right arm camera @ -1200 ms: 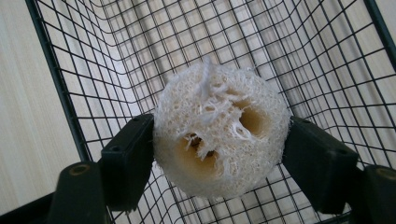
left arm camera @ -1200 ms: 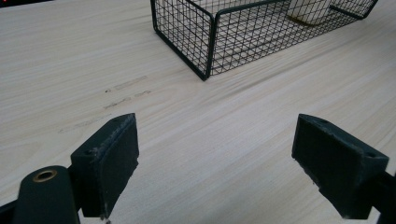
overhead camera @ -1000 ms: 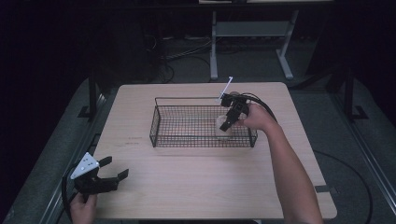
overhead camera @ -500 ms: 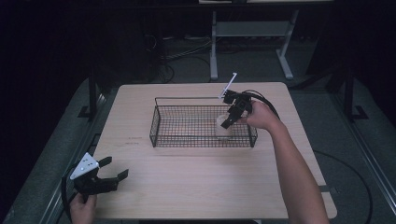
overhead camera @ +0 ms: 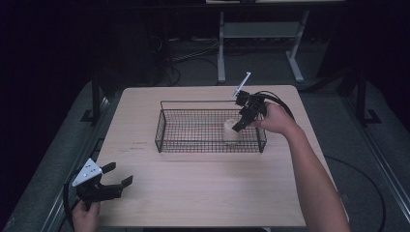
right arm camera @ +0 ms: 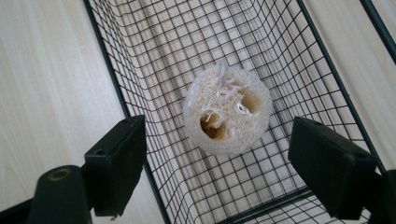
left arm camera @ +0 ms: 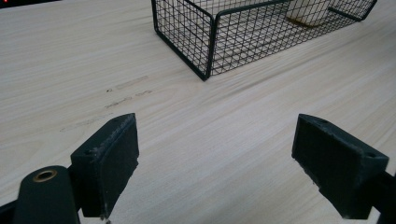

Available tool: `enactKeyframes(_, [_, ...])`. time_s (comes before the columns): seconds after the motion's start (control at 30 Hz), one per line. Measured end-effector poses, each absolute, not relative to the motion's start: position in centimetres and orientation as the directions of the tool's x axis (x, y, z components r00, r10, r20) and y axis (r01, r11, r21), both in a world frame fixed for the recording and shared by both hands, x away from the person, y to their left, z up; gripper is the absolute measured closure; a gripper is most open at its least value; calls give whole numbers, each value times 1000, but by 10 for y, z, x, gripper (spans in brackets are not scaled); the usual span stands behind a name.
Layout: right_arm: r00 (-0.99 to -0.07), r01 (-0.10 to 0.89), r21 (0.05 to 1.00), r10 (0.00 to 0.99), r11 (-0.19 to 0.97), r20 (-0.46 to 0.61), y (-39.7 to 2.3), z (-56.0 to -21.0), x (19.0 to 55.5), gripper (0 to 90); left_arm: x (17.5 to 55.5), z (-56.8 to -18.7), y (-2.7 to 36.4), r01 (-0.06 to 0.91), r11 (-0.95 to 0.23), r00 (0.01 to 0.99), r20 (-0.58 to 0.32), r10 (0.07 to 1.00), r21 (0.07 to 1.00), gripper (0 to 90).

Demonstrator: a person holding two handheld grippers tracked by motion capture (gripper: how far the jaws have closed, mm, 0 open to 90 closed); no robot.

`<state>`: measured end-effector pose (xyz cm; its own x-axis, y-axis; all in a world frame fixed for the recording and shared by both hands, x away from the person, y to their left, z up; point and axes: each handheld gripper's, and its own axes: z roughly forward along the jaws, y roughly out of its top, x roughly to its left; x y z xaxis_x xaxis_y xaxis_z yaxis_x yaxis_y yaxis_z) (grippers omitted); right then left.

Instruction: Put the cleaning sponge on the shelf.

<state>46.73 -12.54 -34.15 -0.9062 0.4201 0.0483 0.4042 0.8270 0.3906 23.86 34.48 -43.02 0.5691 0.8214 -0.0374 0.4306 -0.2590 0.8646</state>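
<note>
A pale loofah slice [right arm camera: 227, 110] lies on the floor of a black wire basket [overhead camera: 166, 130], near its right end [overhead camera: 231, 131]. My right gripper [overhead camera: 240, 126] hangs above it, pointing down into the basket; its jaws have just been opening and stand wide, well apart from the loofah, which rests free below them. In the right gripper view my right gripper [right arm camera: 217, 168] frames the loofah without touching it. My left gripper [overhead camera: 118, 177] rests open at the table's near left corner, with bare wood between its pads [left arm camera: 110, 158].
The light wooden table [overhead camera: 203, 188] has bare room in front of and left of the basket. The left gripper view shows the basket's near corner [left arm camera: 206, 51] and the loofah [left arm camera: 308, 11] far off. Beyond the table is a dark floor with cables and a white desk frame [overhead camera: 221, 43].
My right gripper has opened, let go of the loofah in the basket and risen a little above it. The left gripper has stayed in place.
</note>
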Motion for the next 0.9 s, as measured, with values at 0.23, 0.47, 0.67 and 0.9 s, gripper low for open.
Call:
enactKeyframes(0.23, [-912,390,391,407,833,44,-127,-334,460,189,238,-430,344,429,-261,570,-35,821,865,139])
enactKeyframes(0.47, [-920,373,388,391,843,34,-126,-330,454,189,238,-429,346,429,-263,569,-33,822,864,139])
enactKeyframes(0.67, [-923,363,389,385,847,24,-127,-326,447,189,237,-429,345,428,-263,569,-32,821,865,139])
enactKeyframes(0.9, [-925,358,396,379,846,27,-131,-324,439,191,237,-429,345,428,-266,570,-30,821,864,139])
